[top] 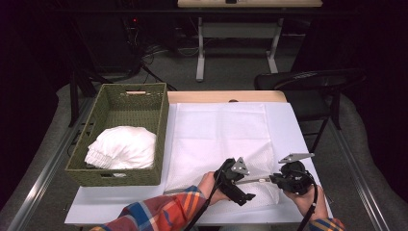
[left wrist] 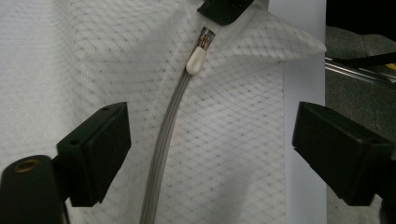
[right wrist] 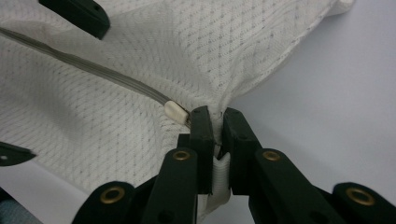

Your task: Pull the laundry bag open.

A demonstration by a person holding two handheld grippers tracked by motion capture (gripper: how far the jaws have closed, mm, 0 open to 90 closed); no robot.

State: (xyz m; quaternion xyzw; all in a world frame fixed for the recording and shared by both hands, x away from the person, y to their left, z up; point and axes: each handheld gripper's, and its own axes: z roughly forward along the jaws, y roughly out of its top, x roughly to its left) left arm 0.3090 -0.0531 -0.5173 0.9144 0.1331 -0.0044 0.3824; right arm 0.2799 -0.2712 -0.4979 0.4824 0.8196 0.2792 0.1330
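Observation:
A white mesh bag [top: 216,139] lies flat on the table, its grey zipper [left wrist: 168,126] running along the near edge to a white end tab [left wrist: 196,60]. My right gripper [right wrist: 217,123] is shut on the bag's corner just past that tab [right wrist: 175,112], lifting the fabric a little. The left gripper [left wrist: 215,140] hovers open over the zipper, one jaw on each side, touching nothing. In the high view the left gripper [top: 240,185] sits close to the left of the right gripper [top: 273,179], near the table's front edge.
A green woven basket [top: 120,101] stands at the left of the table with a bundle of white cloth [top: 122,147] inside. A dark chair [top: 308,82] is at the far right. The white tabletop [top: 288,125] borders the bag.

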